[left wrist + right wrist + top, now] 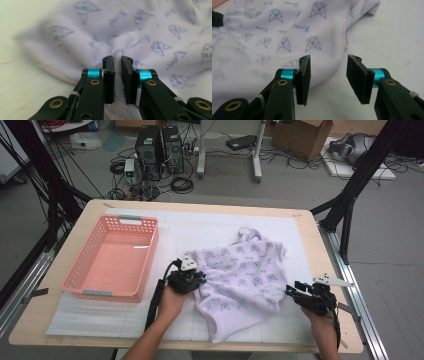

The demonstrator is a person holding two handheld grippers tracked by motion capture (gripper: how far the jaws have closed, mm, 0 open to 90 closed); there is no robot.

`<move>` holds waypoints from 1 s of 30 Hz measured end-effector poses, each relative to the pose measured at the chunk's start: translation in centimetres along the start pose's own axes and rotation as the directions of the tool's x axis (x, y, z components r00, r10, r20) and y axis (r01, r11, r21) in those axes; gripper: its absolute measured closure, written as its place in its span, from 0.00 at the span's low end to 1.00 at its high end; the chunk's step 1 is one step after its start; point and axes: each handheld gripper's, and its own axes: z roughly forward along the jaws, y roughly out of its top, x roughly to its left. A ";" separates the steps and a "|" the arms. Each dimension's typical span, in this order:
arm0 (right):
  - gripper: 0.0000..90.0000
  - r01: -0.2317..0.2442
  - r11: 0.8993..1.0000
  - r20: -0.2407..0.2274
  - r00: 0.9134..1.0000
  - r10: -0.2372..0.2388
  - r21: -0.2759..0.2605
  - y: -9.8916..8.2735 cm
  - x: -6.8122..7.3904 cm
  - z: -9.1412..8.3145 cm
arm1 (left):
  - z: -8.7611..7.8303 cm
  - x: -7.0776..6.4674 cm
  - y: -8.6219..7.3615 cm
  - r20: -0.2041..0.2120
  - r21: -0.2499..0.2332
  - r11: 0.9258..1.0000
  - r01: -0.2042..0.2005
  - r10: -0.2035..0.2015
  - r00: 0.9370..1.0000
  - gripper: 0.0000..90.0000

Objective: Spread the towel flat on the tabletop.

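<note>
I had the left tongs [196,281] at the garment's [245,275] nine-o'clock edge, just right of the pink basket [114,255]. In the left gripper view those tongs [117,72] were clenched on a fold of the garment [140,32], white terry cloth showing in the narrow slot between the pads.

The garment lay crumpled on the white mat [200,227] that covers the worktop [95,207], slightly toward three o'clock from the mat's centre. It was pale cloth printed with small blue faces, with one bunched end pointing to twelve o'clock and a long flap trailing to six o'clock.

The right tongs [292,292] sat at the garment's four-o'clock side, near the cloth, pointing toward nine o'clock. In the right gripper view the right tongs [329,72] were released, standing well apart, with nothing pinched. The rounded hem of the garment [287,32] reached between them, closer to the left-hand pad, and bare mat [392,37] showed at the other pad.

The basket stood toward nine o'clock on the worktop, apart from the garment.
</note>
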 end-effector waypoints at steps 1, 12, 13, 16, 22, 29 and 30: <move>0.60 -0.013 1.000 -0.001 1.000 0.013 -0.005 0.0 0.0 0.0 | -0.4 0.6 0.1 -0.033 -0.027 0.999 0.019 -0.020 0.999 0.90; 0.79 0.036 0.998 -0.109 0.994 -0.031 0.045 0.2 1.6 1.5 | -1.0 2.7 -0.4 -0.036 -0.053 0.995 0.086 -0.088 0.995 0.60; 0.83 0.052 0.997 -0.138 0.990 -0.044 0.061 0.2 2.0 1.8 | -1.0 2.4 -0.4 -0.020 -0.039 0.996 0.084 -0.085 0.996 0.54; 0.89 0.118 0.987 -0.229 0.969 -0.090 0.113 0.2 3.5 2.9 | -0.8 1.8 -0.8 0.009 -0.002 0.998 0.058 -0.058 0.998 0.49; 0.62 0.164 0.977 -0.225 0.966 -0.130 0.138 0.5 6.3 5.6 | 0.2 0.7 -1.3 -0.010 0.108 0.993 -0.051 0.053 0.999 0.53; 0.96 0.229 0.965 -0.188 0.961 -0.202 0.132 0.5 8.0 6.1 | -0.2 1.1 -1.8 0.021 0.069 0.998 0.001 -0.002 1.000 0.89; 0.96 0.226 0.965 -0.194 0.961 -0.198 0.135 0.5 7.9 6.0 | -0.4 1.3 -2.1 0.025 0.053 0.998 0.027 -0.028 0.999 0.89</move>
